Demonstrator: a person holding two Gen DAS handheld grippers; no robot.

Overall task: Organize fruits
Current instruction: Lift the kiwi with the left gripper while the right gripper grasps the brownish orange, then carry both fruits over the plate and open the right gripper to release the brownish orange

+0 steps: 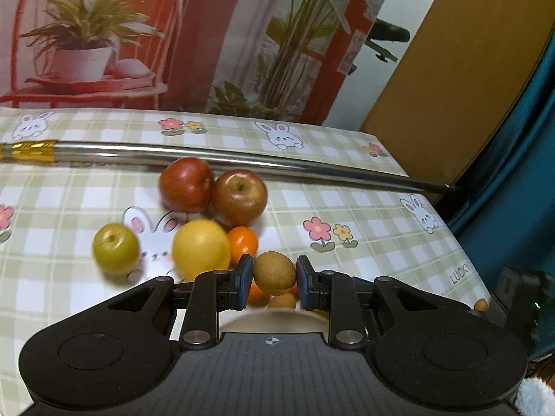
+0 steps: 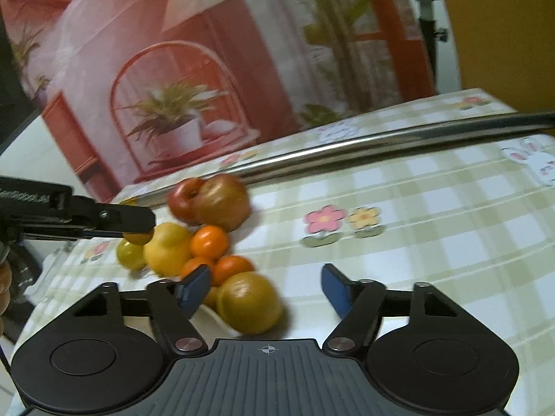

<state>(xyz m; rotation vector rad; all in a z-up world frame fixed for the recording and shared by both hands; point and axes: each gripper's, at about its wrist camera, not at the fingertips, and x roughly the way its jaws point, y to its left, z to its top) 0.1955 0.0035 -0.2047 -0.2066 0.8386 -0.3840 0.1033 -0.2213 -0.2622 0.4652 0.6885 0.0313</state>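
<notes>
My left gripper (image 1: 274,274) is shut on a small brown kiwi-like fruit (image 1: 274,272) and holds it above a pale plate (image 1: 270,322) with small orange fruits. Two red apples (image 1: 239,197), a yellow citrus (image 1: 201,248), a green fruit (image 1: 115,248) and a tangerine (image 1: 242,241) lie on the checked tablecloth beyond. In the right wrist view my right gripper (image 2: 267,289) is open and empty, just above a yellow-green fruit (image 2: 249,306) and next to tangerines (image 2: 209,241). The left gripper (image 2: 138,222) shows at the left, holding the brown fruit (image 2: 138,237).
A long metal rod (image 1: 242,161) lies across the table behind the fruit; it also shows in the right wrist view (image 2: 381,142). A printed backdrop stands at the far edge. The table's right edge (image 1: 461,253) drops off toward a blue curtain.
</notes>
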